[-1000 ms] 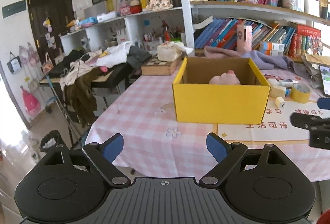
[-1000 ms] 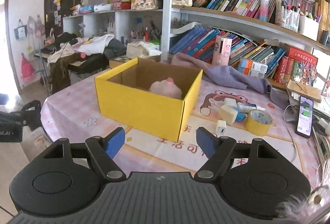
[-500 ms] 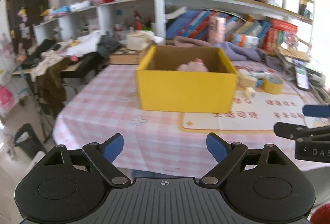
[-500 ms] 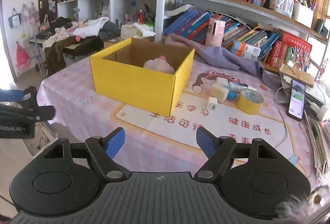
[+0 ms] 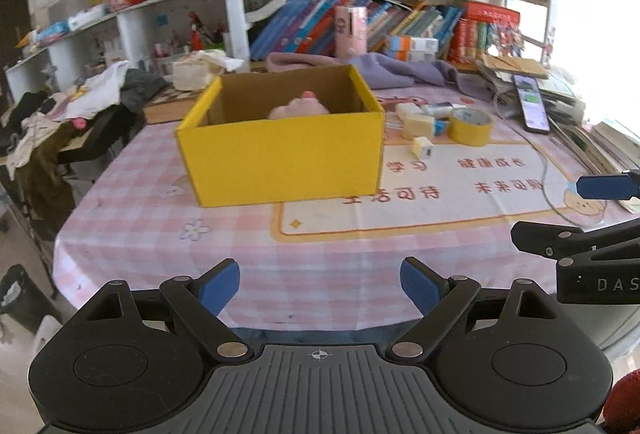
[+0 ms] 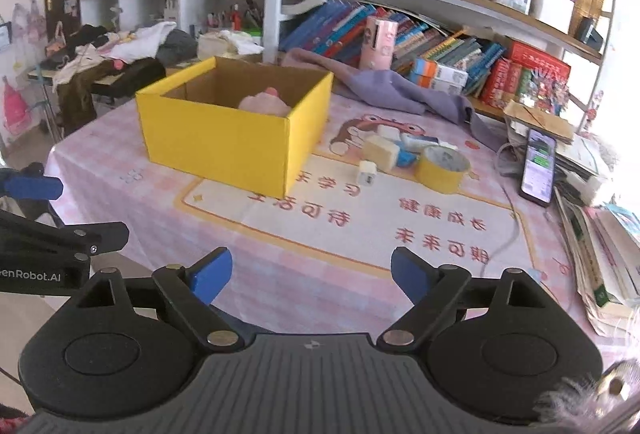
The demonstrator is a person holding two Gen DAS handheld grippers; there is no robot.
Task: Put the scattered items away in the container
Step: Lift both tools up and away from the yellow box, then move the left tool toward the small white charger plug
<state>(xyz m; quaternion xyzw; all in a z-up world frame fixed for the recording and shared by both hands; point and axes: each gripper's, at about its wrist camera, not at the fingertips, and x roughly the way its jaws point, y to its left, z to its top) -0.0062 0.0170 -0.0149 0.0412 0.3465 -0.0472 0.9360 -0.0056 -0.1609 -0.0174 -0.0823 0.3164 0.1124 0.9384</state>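
**Both grippers empty, loose items bunched beside box**

Centre of both frames: yellow box (image 6: 236,138) on the pink checked tablecloth (image 5: 224,234), a pink soft item (image 6: 264,102) already inside. Scattered items sit just right of the box, packed close: yellow tape roll (image 6: 442,168), small white cube (image 6: 368,173), pale block (image 6: 381,152), blue-and-white piece (image 6: 408,156) between them.

Left gripper (image 5: 319,284) at lower centre of its frame, jaws spread, nothing held. Right gripper (image 6: 311,274) likewise spread and empty, low over the near table edge.

Risks:
- Cluster is tight; closing on the cube could nudge the block or roll the tape away.
- Phone (image 6: 538,166) and its cable (image 6: 514,214) lie near the tape at right; a wide reach could snag the cable or drag the phone.
- Box looks light; a bump on its right wall may slide it.
- Grippers sit near each other; both reaching right could clash.

Hard to see:
- Box floor mostly hidden by the front wall; the pink item shows only its top, possibly a plush.
- Items behind the block overlap; count unclear.
- Right gripper is cut off at the right edge of the left view.
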